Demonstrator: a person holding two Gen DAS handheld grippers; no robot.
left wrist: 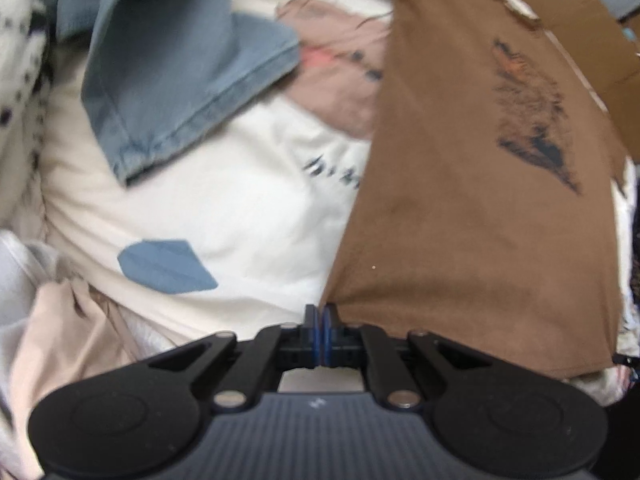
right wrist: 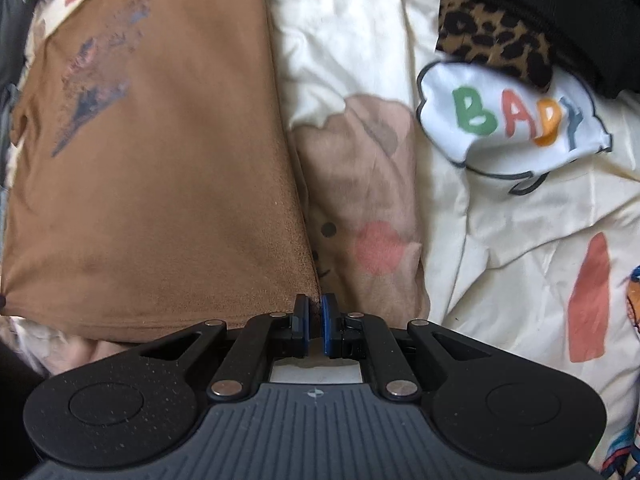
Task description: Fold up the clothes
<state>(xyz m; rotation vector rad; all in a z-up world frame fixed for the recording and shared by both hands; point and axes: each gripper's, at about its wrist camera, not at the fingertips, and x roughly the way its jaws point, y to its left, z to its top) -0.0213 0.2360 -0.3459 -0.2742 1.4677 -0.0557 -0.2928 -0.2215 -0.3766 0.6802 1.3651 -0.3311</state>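
Left wrist view: cream cartoon-print bed cover [left wrist: 224, 200] underneath everything, brown printed cotton T-shirt [left wrist: 480, 200] spread flat across it on the right, blue denim garment with stitched hem [left wrist: 176, 80] off to the upper left. My left gripper [left wrist: 321, 322] pinches the shirt's near left corner, blue pads together. Right wrist view: same shirt [right wrist: 152, 184] lies left, its right edge running down to my right gripper [right wrist: 315, 312], pads narrow on the near right corner. Leopard-print fabric piece [right wrist: 496, 40] and black garment [right wrist: 560, 4] sit upper right.
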